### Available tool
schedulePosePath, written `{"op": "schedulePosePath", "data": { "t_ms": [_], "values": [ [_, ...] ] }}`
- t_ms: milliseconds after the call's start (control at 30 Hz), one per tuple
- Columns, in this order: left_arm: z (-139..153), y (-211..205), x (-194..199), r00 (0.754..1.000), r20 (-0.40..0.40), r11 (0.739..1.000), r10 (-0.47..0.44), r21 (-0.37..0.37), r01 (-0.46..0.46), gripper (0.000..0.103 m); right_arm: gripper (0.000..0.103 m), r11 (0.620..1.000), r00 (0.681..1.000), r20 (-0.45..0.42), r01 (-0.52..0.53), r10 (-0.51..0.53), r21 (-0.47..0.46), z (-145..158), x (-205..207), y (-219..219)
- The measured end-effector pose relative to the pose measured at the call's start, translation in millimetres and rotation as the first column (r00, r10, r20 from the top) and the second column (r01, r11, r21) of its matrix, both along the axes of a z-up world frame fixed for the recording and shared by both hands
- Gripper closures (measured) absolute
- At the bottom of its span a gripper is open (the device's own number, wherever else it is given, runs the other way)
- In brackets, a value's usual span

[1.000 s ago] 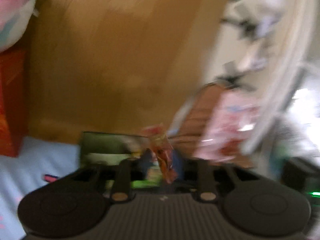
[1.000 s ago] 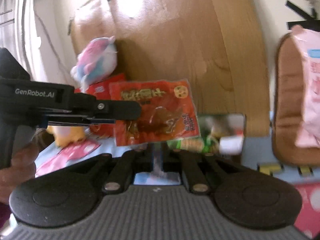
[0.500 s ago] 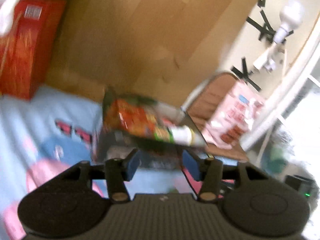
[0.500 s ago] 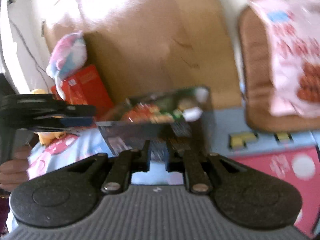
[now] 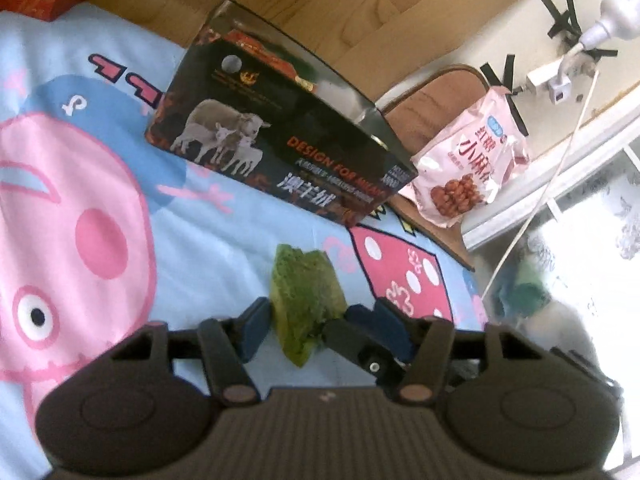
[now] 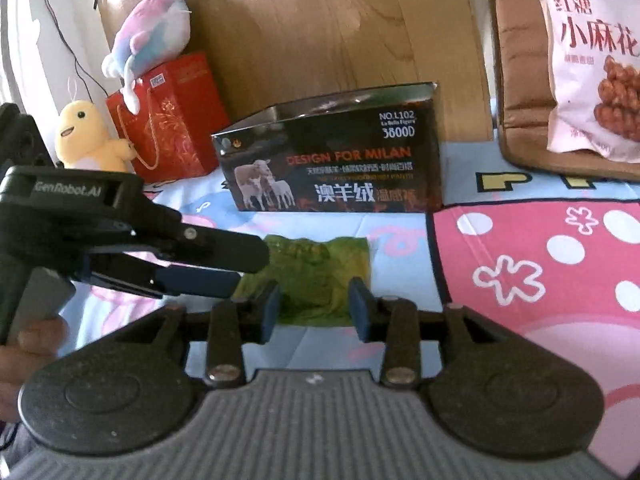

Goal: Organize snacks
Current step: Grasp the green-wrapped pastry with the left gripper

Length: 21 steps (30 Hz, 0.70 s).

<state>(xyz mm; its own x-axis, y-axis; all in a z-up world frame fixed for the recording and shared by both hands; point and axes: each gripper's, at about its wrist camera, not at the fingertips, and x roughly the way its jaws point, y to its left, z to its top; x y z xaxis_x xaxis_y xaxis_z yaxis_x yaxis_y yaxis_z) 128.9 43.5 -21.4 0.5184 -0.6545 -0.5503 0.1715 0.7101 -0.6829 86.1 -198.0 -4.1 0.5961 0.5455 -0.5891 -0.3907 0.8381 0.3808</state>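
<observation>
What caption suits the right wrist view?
Both grippers, left gripper and right gripper, meet at a green snack packet before the black box.

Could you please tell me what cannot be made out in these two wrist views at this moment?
- Green snack packet: its print is blurred in both views; the right gripper covers its near edge.
- Black box: in the right wrist view its front wall hides the contents; the left wrist view shows only a red strip.
- Left gripper: firm contact with the packet is unclear.
- Pink snack bag: cut off by the right view's edge.
</observation>
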Motion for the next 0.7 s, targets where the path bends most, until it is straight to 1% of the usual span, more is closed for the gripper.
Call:
{"op": "schedulePosePath", "data": {
  "t_ms": [33,67,100,167,200,233,267,333,467,567,600,633,667,700],
  "values": [
    [2.9,-2.0,-1.4,1.000,0.019,0.999,0.013,0.029,-0.013,0.070,0.062,1.000,1.000,-0.008,0.005,-0.005,0.018,-0.9,2.5,-2.8],
    [6.1,-3.6,-2.5,0.999,0.038,0.997,0.028,0.064,-0.031,0.088,0.062,1.000,1.000,-0.013,0.009,-0.008,0.030,-1.7,3.2,-3.7],
    [8.3,-4.0,-2.8,0.998,0.053,0.995,0.042,0.088,-0.047,0.094,0.062,0.999,1.000,-0.014,0.007,-0.007,0.039,-2.3,3.5,-4.7],
    [9.7,-2.4,-1.5,0.997,0.059,0.994,0.053,0.089,-0.058,0.094,0.061,0.999,1.000,-0.015,0.012,-0.012,0.046,-2.2,3.1,-5.7],
    [9.8,-3.0,-2.0,0.996,0.064,0.993,0.056,0.102,-0.062,0.094,0.061,0.998,1.000,-0.020,0.014,-0.012,0.064,-2.9,4.0,-8.3],
    [10.9,-4.1,-3.5,0.996,0.079,0.991,0.050,0.117,-0.059,0.094,0.056,0.997,1.000,-0.024,0.018,-0.016,0.078,-3.1,3.1,-10.4],
    [12.9,-6.6,-6.0,0.994,0.101,0.989,0.040,0.137,-0.054,0.094,0.043,0.995,0.999,-0.029,0.023,-0.020,0.099,-3.5,3.8,-13.2],
    [18.0,-11.5,-10.0,0.991,0.132,0.987,0.013,0.160,-0.034,0.094,0.021,0.993,0.999,-0.025,0.027,-0.024,0.119,-2.5,3.8,-15.9],
    [28.9,-20.7,-10.4,0.987,0.156,0.986,-0.023,0.164,-0.003,0.096,0.013,0.999,1.000,0.000,0.010,-0.010,0.052,0.0,1.2,-5.7],
    [36.9,-27.5,-7.7,0.983,0.179,0.985,-0.051,0.172,0.020,0.094,0.013,1.000,1.000,0.018,-0.008,0.009,-0.022,1.3,1.8,5.1],
    [38.0,-31.4,-5.4,0.983,0.174,0.984,-0.064,0.178,0.033,0.091,0.014,0.999,1.000,0.022,-0.008,0.009,-0.036,1.4,1.9,6.9],
    [37.6,-35.5,-3.2,0.983,0.166,0.982,-0.077,0.185,0.046,0.090,0.021,0.999,1.000,0.026,-0.008,0.009,-0.043,1.2,2.0,7.4],
    [36.0,-40.6,-0.6,0.984,0.155,0.980,-0.091,0.192,0.061,0.088,0.036,0.999,1.000,0.025,-0.010,0.011,-0.045,0.9,2.4,7.4],
    [34.7,-44.4,0.6,0.984,0.153,0.978,-0.094,0.198,0.062,0.083,0.039,0.999,1.000,0.027,-0.002,0.004,-0.052,0.8,2.7,7.2]
  ]
}}
